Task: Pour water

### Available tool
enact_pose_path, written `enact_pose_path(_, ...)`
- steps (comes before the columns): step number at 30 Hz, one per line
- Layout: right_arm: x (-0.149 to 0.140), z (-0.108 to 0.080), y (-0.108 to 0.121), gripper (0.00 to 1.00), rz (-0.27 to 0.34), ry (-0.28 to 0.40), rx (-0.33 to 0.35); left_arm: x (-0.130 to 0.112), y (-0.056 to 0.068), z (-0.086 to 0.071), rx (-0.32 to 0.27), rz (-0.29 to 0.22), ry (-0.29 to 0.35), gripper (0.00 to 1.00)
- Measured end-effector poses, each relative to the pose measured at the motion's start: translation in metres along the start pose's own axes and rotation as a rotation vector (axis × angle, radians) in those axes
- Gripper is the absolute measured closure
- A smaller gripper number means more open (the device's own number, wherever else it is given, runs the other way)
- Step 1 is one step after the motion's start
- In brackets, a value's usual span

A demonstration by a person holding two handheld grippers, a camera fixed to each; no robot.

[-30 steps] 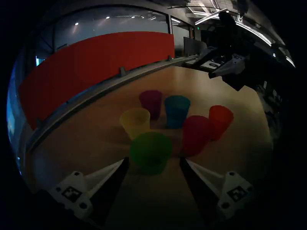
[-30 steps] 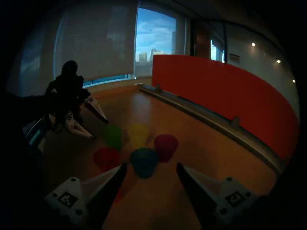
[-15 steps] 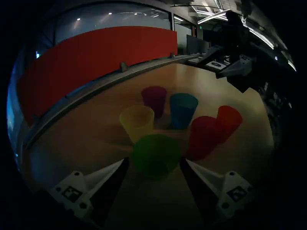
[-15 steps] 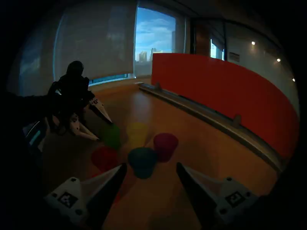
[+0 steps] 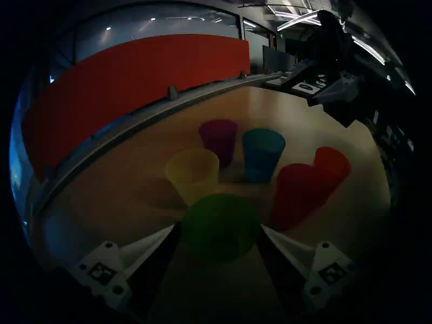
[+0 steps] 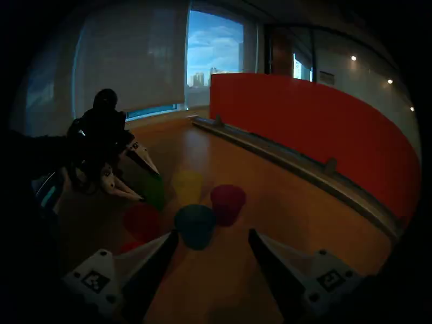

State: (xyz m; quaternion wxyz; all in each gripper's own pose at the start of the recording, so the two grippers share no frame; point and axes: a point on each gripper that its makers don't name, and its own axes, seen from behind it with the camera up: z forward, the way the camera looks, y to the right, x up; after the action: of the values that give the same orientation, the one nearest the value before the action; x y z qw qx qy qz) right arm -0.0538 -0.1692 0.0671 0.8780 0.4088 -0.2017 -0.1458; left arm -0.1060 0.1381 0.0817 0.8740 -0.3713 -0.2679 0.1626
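Left gripper view: your left tool (image 5: 217, 231) is spread open, and the green cup (image 5: 218, 216) sits right between its two fingertips. The rim is so close to both tips that I can't tell if they touch it, but nothing's squeezed. Just past the green one, off toward the left finger, is the yellow cup (image 5: 193, 173). Farther ahead the purple cup (image 5: 218, 137) and teal cup (image 5: 263, 151) stand side by side. Off toward the right finger you've got the red cup (image 5: 297, 191) with the orange cup (image 5: 330, 164) just behind it, overlapping from here. All of them stand upright on the counter (image 5: 135, 178). It's too dark to see if any hold water.

Right gripper view: your right tool (image 6: 213, 232) is also released, fingers wide. The teal cup is just ahead of the tips, nearer the left finger, with the purple one right beside it a bit farther out. The red partition (image 6: 324, 124) runs along the counter's edge, off to the right-finger side.
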Motion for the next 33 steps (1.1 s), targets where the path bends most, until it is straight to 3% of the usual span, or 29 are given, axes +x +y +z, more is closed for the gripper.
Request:
enact_pose_path(12, -0.004, 0.005, 0.0, 0.01, 0.003, -0.006, 0.006, 0.008, -0.001, -0.003, 0.0, -0.009, 0.019, 0.12)
enact_pose_path(33, -0.021, 0.047, -0.018, 0.03, -0.014, -0.053, 0.06, 0.023, -0.008, -0.04, 0.044, -0.005, 0.068, 0.12)
